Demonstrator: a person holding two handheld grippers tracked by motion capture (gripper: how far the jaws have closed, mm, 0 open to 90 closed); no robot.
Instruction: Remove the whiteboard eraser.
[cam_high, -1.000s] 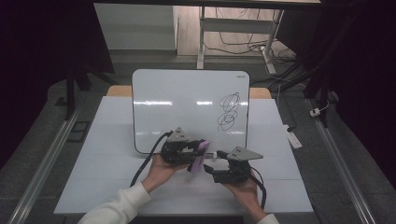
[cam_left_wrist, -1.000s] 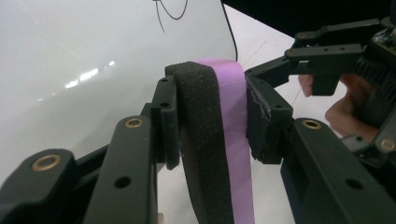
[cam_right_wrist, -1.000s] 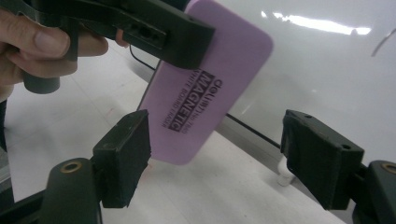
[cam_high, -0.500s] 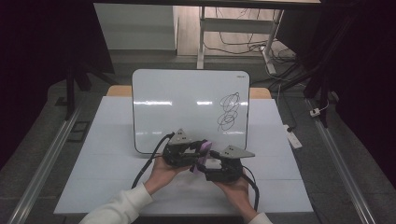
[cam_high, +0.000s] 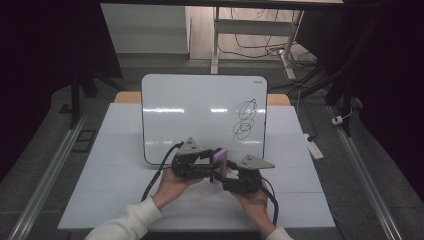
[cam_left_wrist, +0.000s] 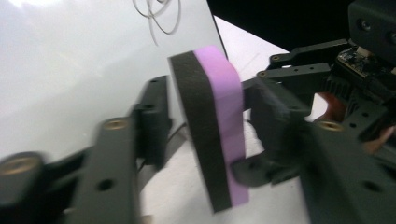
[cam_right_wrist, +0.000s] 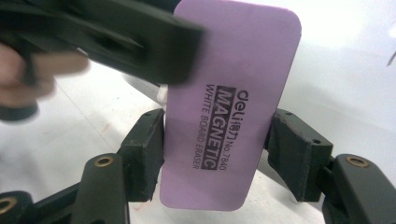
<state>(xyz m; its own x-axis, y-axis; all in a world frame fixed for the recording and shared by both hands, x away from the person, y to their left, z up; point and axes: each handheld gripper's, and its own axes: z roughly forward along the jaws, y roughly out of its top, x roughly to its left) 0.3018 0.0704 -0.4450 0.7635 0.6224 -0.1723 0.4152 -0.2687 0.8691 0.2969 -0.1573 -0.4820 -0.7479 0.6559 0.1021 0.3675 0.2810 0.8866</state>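
Mid-handover above the counter (cam_high: 125, 200), just in front of the whiteboard (cam_high: 200, 115): your right claw (cam_right_wrist: 215, 154) has just been closing and now grips the purple eraser (cam_right_wrist: 229, 107) by its long edges, while your left claw (cam_left_wrist: 205, 135), just opening, stands released around its faces.

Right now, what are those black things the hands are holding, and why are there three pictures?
A person holds a grabbing tool in each hand: the left tool and the right tool. One camera looks down from above; the other two ride on the tools. On the white table lies a whiteboard with a black scribble. Between the tools is a purple eraser. The right tool's jaws have just been closing and now squeeze its edges. The left tool's jaws have just been opening, letting it go.
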